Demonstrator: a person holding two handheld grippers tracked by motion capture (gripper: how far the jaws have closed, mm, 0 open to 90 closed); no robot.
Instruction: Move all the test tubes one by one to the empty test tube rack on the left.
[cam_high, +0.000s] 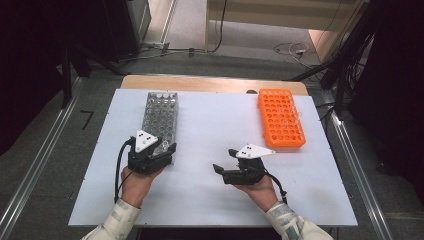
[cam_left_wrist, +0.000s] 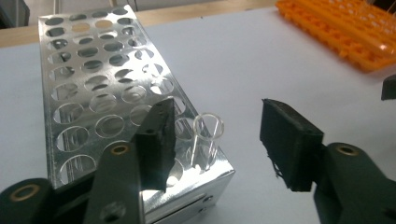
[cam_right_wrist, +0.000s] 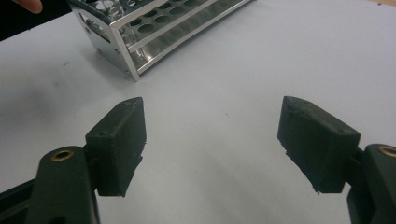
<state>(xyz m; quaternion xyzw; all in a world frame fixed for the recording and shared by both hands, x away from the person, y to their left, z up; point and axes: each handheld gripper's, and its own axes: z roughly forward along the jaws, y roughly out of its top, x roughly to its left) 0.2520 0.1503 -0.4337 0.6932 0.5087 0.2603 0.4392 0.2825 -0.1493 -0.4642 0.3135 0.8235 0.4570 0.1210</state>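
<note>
Standing at: the near edge of the white worktop, looking down on both hands.
Left tool: jaws parted, nothing gripped; neither pad presses on the tube between them. Seen from above it sits at the near end of the metal rack, at 7 o'clock on the worktop.
Glass test tube: upright in a near-corner hole of the metal rack, clear, its open rim above the top plate; it is closer to the left-hand pad and apart from the right-hand one.
Metal rack: shiny perforated test-tube rack, long side running away from the person, at 10 o'clock on the worktop; most holes look empty in the left gripper view.
Right tool: jaws wide apart over bare worktop, holding nothing; at 5 o'clock on the worktop, well apart from both racks.
Orange rack: plastic tube rack at 2 o'clock, a few clear tubes faintly visible in it.
</note>
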